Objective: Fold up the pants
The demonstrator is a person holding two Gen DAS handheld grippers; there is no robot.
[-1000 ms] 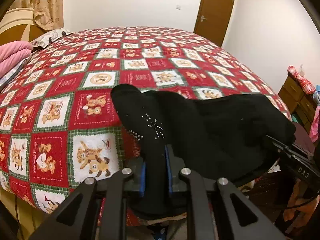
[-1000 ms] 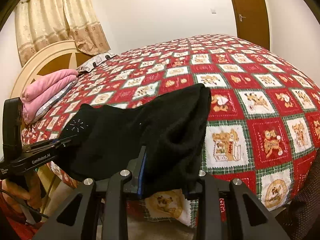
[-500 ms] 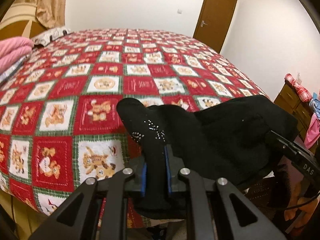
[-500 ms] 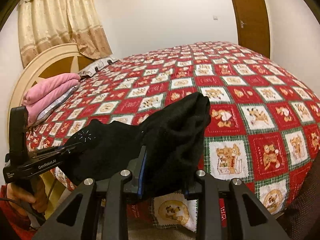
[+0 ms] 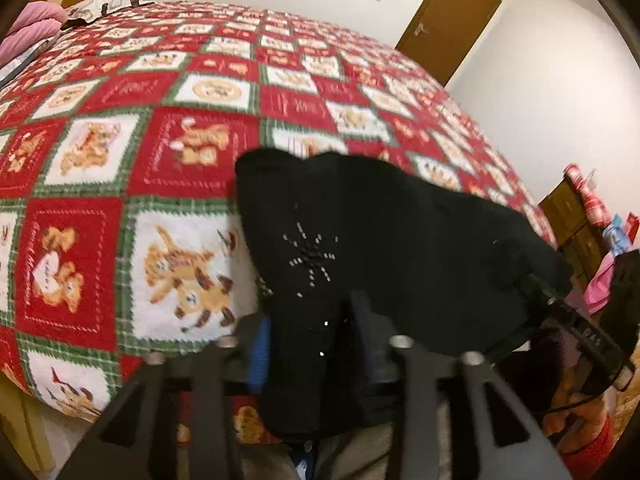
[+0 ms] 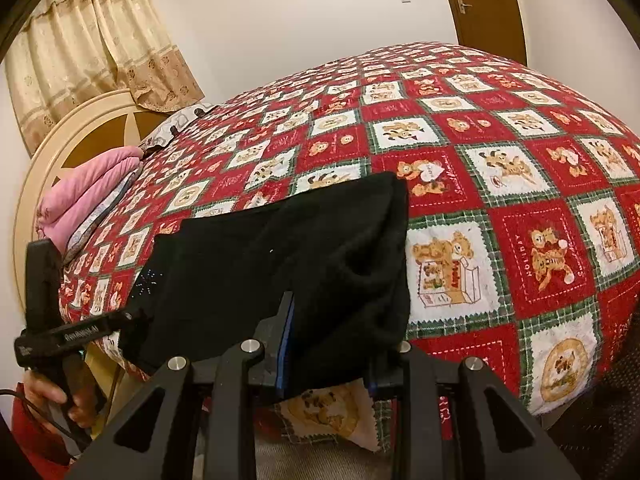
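Black pants (image 5: 400,248) held up betw. both grippers, just above near edge of bed (image 5: 132,152) w/ red-green teddy-bear quilt. Left gripper (image 5: 310,344): jaws clamped on a bunched fold of fabric, blue pads either side, cloth hanging down below jaws and rising above them. Rhinestone starburst (image 5: 310,258) on pants just above left jaws. Right gripper (image 6: 330,340): jaws likewise closed on pants, thick fold draped over and betw. them, right pad mostly hidden by cloth. In right view, pants (image 6: 280,264) stretch leftward to left gripper (image 6: 132,316), seen side-on w/ hand (image 6: 48,394) on its handle. In left view, right gripper (image 5: 532,284) seen at far right end of fabric. Span betw. grippers sags slightly; whether it touches quilt, can't tell. Left view blurred. Pink folded bedding (image 6: 88,196) by headboard (image 6: 60,140), well apart from pants. Brown door (image 6: 480,4) at far side.
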